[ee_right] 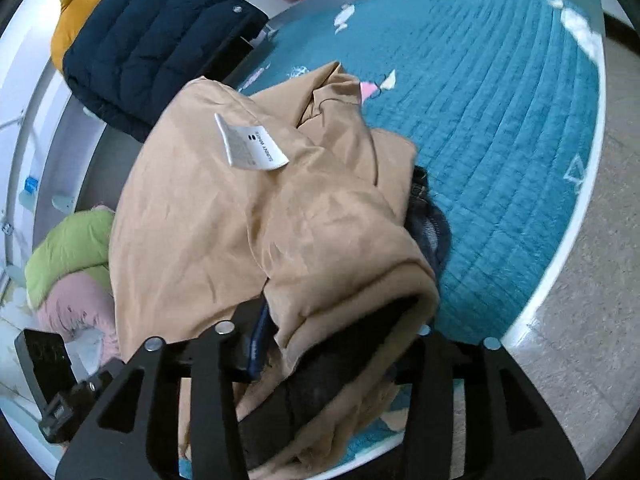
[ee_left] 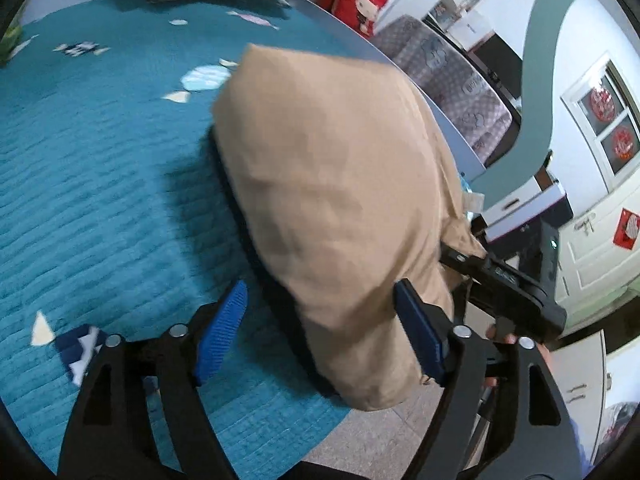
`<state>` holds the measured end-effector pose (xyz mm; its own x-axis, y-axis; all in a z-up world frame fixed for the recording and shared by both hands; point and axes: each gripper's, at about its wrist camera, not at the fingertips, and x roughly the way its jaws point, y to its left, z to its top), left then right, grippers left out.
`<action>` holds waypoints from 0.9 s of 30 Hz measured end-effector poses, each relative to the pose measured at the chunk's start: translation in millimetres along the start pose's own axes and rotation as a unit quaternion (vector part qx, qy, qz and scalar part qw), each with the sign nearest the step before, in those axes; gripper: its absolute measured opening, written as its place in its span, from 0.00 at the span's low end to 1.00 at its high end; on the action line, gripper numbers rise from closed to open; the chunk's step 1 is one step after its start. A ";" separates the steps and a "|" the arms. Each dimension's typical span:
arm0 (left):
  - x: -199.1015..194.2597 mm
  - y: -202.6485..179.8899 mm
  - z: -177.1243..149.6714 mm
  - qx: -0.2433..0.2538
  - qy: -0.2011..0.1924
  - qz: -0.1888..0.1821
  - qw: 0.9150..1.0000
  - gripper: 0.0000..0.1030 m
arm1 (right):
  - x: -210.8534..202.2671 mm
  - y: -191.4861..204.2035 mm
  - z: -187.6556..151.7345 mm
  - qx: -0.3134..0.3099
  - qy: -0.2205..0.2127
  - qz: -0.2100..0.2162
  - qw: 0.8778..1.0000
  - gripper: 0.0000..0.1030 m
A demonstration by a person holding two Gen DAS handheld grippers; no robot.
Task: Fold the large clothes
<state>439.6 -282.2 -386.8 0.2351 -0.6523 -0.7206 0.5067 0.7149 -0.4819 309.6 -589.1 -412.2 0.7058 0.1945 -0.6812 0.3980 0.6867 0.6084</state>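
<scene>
Above the teal quilted bed [ee_left: 100, 168], we are lifting the soft, floppy tan cotton garment [ee_right: 248, 216], right tool [ee_right: 332, 340] pinching its bunched edge, left tool [ee_left: 320, 332] spread beside it.

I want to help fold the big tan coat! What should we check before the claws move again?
1. Left claw has hold of the tan coat: not ok; its jaws are apart and the cloth only hangs between them.
2. Right claw grip on the coat: cannot tell; cloth covers its fingertips.
3. Coat lies flat: not ok; it is bunched up with its white tag showing.
4. Room on the teal quilt: ok; bare quilt lies beside the coat.
5. Navy puffer jacket out of the way: ok; it lies apart, at the bed's edge.
</scene>
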 end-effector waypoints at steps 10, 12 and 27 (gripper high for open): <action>-35.7 31.4 -17.7 -0.025 -0.012 0.020 0.999 0.78 | -58.1 88.6 -30.3 -0.135 -0.063 -0.188 0.971 0.49; -46.3 36.8 -24.7 -0.024 -0.018 0.031 0.999 0.80 | -62.2 123.0 -44.5 -0.177 -0.076 -0.199 0.961 0.52; -78.5 60.6 -43.3 -0.018 -0.031 0.044 0.998 0.80 | -11.1 233.4 -54.9 -0.290 -0.091 -0.172 0.937 0.56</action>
<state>415.8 -176.8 -381.0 0.3292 -0.5995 -0.7296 0.4523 0.7783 -0.4354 362.5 -392.6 -285.0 0.7031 -0.1950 -0.6838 0.2729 0.9620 0.0063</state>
